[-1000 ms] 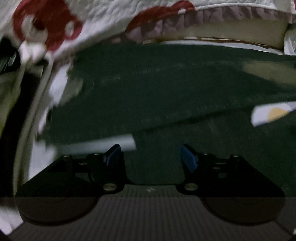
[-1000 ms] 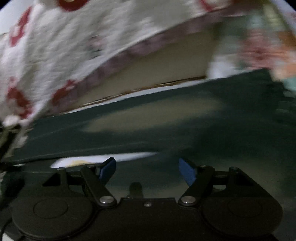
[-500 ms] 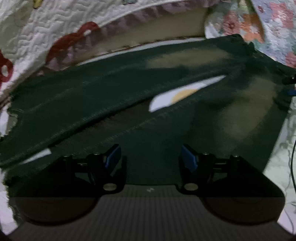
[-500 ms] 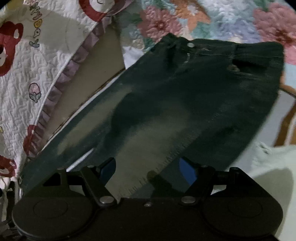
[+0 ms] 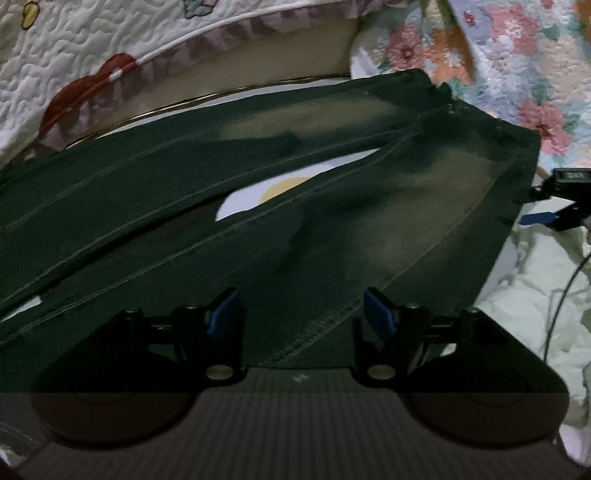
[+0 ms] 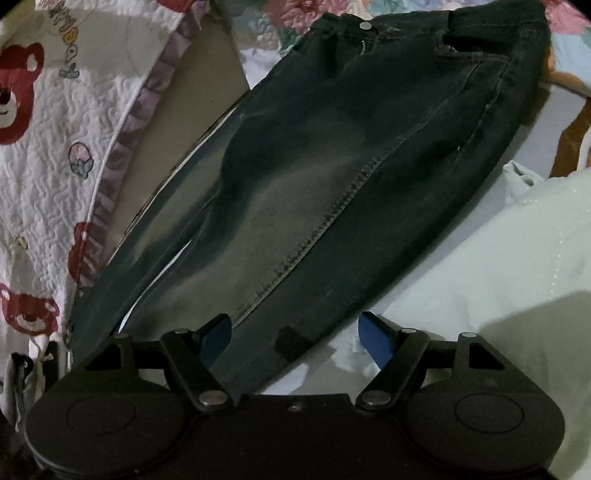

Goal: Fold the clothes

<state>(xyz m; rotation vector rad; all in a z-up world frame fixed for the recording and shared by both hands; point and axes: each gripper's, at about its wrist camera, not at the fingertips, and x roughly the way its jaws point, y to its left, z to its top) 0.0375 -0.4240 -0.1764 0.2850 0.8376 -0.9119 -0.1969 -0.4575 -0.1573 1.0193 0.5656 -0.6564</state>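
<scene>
Dim light. White quilted bear-print blanket with purple ruffle (image 6: pixel 55 155) left; floral quilt (image 5: pixel 517 74) behind; pale green bedding, possibly pillow (image 6: pixel 517 258), right.

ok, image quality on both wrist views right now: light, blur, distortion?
Left wrist view: dim, jeans nearly black with soft detail, seams bowed by the fisheye, left gripper in deep shadow. Right wrist view: a little brighter and sharper, stitching on the jeans readable, pale cloth lit at right with a shadow across it, corners vignetted.

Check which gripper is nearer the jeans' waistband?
Right, apparently. The right gripper hangs open over the hip by the waistband; the left gripper, also open, sits further down over the thigh.
</scene>
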